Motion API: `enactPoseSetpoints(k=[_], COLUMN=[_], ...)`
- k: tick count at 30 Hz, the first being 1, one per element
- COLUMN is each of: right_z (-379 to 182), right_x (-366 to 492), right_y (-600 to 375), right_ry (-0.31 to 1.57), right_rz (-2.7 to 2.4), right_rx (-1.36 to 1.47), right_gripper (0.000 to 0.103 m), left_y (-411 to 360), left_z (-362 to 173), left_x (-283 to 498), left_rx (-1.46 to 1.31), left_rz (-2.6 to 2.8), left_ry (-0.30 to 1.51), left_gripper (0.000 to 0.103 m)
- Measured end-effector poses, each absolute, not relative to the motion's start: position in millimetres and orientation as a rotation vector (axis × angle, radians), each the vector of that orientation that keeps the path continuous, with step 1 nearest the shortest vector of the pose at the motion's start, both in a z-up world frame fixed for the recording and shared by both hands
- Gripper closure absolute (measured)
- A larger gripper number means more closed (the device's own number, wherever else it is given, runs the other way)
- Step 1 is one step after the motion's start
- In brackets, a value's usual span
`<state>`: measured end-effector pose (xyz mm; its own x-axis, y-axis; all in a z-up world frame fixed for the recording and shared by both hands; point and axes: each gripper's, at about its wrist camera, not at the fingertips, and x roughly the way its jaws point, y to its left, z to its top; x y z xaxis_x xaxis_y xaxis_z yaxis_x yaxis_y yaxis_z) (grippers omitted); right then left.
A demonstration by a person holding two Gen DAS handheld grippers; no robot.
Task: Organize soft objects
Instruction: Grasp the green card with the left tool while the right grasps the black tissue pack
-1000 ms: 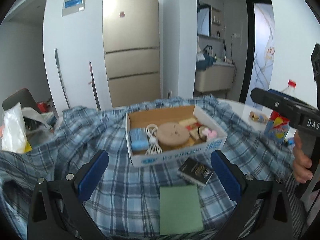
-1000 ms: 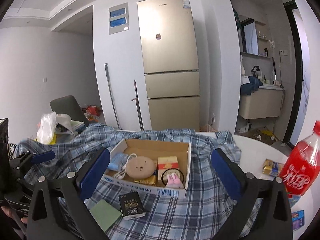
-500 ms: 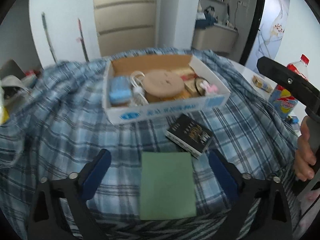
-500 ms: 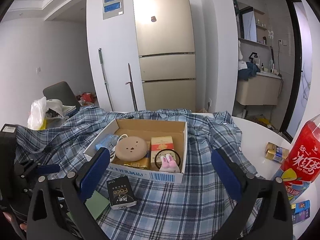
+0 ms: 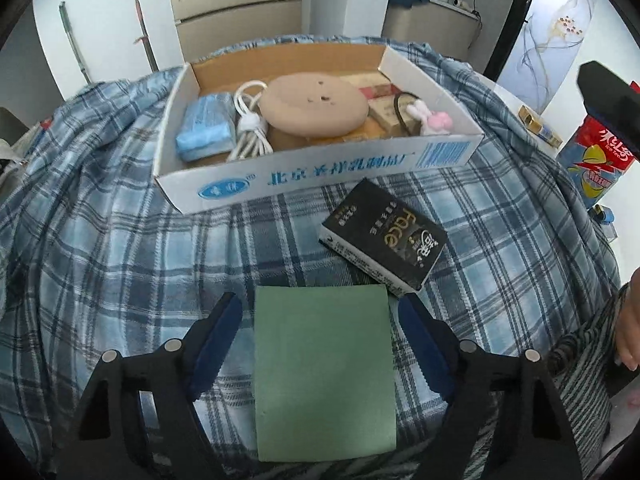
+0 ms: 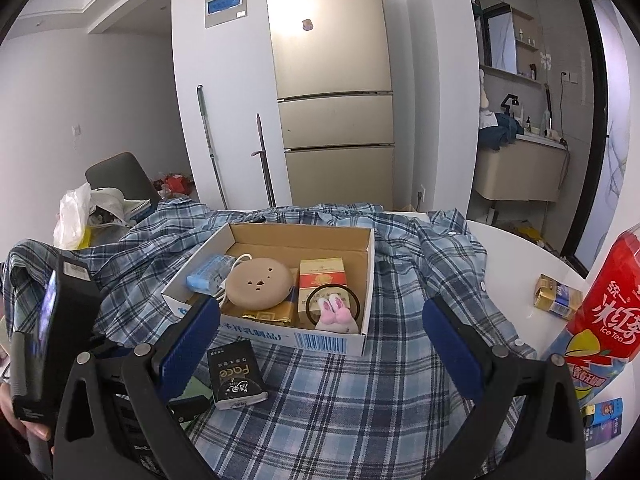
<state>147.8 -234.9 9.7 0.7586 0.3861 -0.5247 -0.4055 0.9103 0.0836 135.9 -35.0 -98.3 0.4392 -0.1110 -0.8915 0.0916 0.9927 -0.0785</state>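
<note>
Just before the cardboard box point(image 5: 304, 176), my left gripper point(image 5: 320, 344) closes around the green pad point(image 5: 325, 372), pads not yet touching. I should pinch its edges squarely. My right gripper point(image 6: 320, 340) gapes wide, empty.

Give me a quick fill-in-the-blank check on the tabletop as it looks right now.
1. The left gripper is closing around the ____ pad.
2. The cardboard box rests on a ____ shirt.
3. The pink bunny toy lies ____ the box.

Missing words: green; plaid; inside
</note>
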Motion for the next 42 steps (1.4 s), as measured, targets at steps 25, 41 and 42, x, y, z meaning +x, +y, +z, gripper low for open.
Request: enactPoseSetpoints(k=[25,41,42], right_z=[4.4,-30.8,-33.9], right_x=[148.4,152.7,153.6], right_y=[-228.6,-185.5,-182.8], right_ry=[0.583,0.743,0.756], right_rz=[0.442,0.688,0.689], right_rx=[-0.059,-0.16,-0.17], right_gripper=[0.002,0.011,0.013], left_y=[-32.1,13.0,14.8], left_z=[-46.0,-24.0,-24.2], left_x=[97.1,72.9,72.6], left_rx=[0.126,-0.072,-0.081], left_rz=[-0.12,-0.108,-0.109], left_ry=[0.828,0.565,0.562], left_gripper=[0.032,0.032,0.032])
